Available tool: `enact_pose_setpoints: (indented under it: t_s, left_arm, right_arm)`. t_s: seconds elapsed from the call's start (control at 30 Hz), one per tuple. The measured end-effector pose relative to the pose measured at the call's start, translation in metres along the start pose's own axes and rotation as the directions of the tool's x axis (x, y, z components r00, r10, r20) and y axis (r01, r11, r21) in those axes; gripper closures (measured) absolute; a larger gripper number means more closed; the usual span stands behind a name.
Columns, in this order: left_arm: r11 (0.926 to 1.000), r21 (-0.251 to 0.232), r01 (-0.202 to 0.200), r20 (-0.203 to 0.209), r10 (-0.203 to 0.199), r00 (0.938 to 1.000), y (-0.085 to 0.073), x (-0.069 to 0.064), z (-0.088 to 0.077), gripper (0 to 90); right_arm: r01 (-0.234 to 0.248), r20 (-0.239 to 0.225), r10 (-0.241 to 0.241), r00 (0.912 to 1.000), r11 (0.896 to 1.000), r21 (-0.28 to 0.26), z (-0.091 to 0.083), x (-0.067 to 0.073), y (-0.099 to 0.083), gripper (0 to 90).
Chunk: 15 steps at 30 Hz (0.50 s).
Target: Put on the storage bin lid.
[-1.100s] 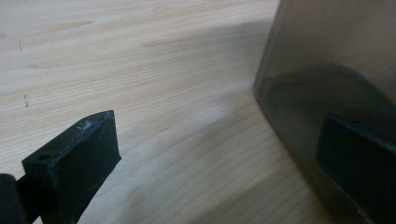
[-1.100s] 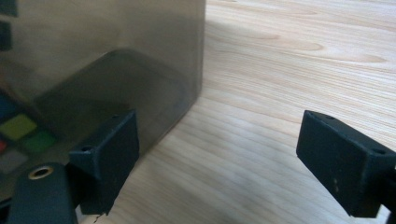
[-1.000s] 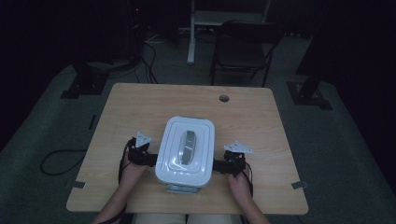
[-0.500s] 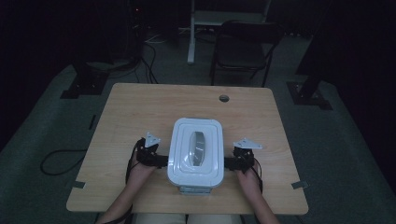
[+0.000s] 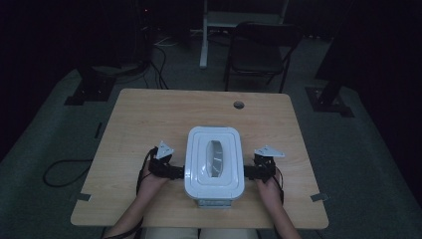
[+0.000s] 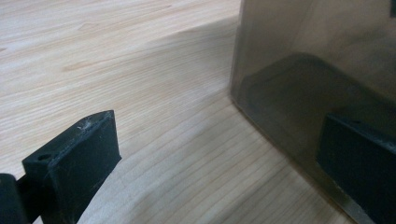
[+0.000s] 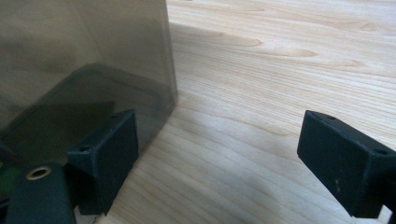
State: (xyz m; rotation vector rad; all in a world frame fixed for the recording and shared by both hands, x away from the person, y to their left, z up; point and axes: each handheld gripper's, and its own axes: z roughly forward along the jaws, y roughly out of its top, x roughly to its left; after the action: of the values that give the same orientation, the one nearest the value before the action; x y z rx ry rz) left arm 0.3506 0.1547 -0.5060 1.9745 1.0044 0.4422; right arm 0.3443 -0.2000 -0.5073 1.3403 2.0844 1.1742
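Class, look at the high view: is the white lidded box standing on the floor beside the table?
No: the white lidded box stands on the wooden table, near its front edge, between the left gripper and the right gripper.

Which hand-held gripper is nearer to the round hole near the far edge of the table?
Right. The right hand-held gripper sits at the white container's right side, closer to the hole. The left hand-held gripper is at the container's left side, farther away.

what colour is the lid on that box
White, with a glossy oval recess in the lid; clearest in the high view.
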Motion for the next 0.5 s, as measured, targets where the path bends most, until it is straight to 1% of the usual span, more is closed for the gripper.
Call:
enact_pose_setpoints:
  t_s: [0.1,0.13,0.2,0.23,0.27,0.3,0.37,0.4,0.5]
  left_arm:
    - [1.0,-0.006,0.006,0.01,-0.006,0.9999,0.0,0.002,-0.001,0.6]
    - [0.9998,-0.017,0.009,0.018,-0.008,0.9998,0.001,0.003,-0.002,0.6]
    - [0.9999,-0.015,-0.004,0.02,0.005,0.9998,0.002,0.004,-0.003,0.6]
    - [0.9996,-0.023,0.013,0.036,-0.012,0.9993,0.002,0.007,-0.005,0.6]
    - [0.9996,-0.023,0.013,0.036,-0.012,0.9993,0.002,0.007,-0.005,0.5]
    - [0.9992,-0.032,0.022,0.046,-0.021,0.9987,0.003,0.01,-0.007,0.6]
    - [0.9994,-0.031,0.018,0.046,-0.017,0.9988,0.003,0.011,-0.008,0.5]
    - [0.9991,-0.04,0.013,0.044,-0.011,0.999,0.003,0.012,-0.009,0.5]
    - [0.9989,-0.04,0.023,0.047,-0.022,0.9986,0.003,0.017,-0.011,0.6]
  right_arm:
    - [-0.009,-0.01,0.009,0.9999,1.0,0.0,-0.002,-0.003,0.0,12.6]
    - [-0.014,-0.006,0.014,0.9999,1.0,-0.003,-0.002,-0.003,0.0,12.6]
    - [-0.022,0.001,0.022,0.9998,1.0,-0.006,-0.005,-0.006,-0.001,12.6]
    - [-0.024,0.005,0.024,0.9997,1.0,-0.009,-0.007,-0.008,-0.001,12.6]
    - [-0.024,0.005,0.024,0.9997,1.0,-0.009,-0.007,-0.008,-0.001,12.6]
    - [-0.026,0.014,0.026,0.9995,1.0,-0.011,-0.01,-0.01,-0.002,12.6]
    - [-0.03,0.015,0.03,0.9994,0.999,-0.014,-0.011,-0.011,-0.003,12.6]
    - [-0.033,0.014,0.034,0.9993,0.999,-0.013,-0.012,-0.013,-0.003,12.6]
    - [-0.048,0.018,0.048,0.9987,0.999,-0.016,-0.017,-0.018,-0.005,12.6]
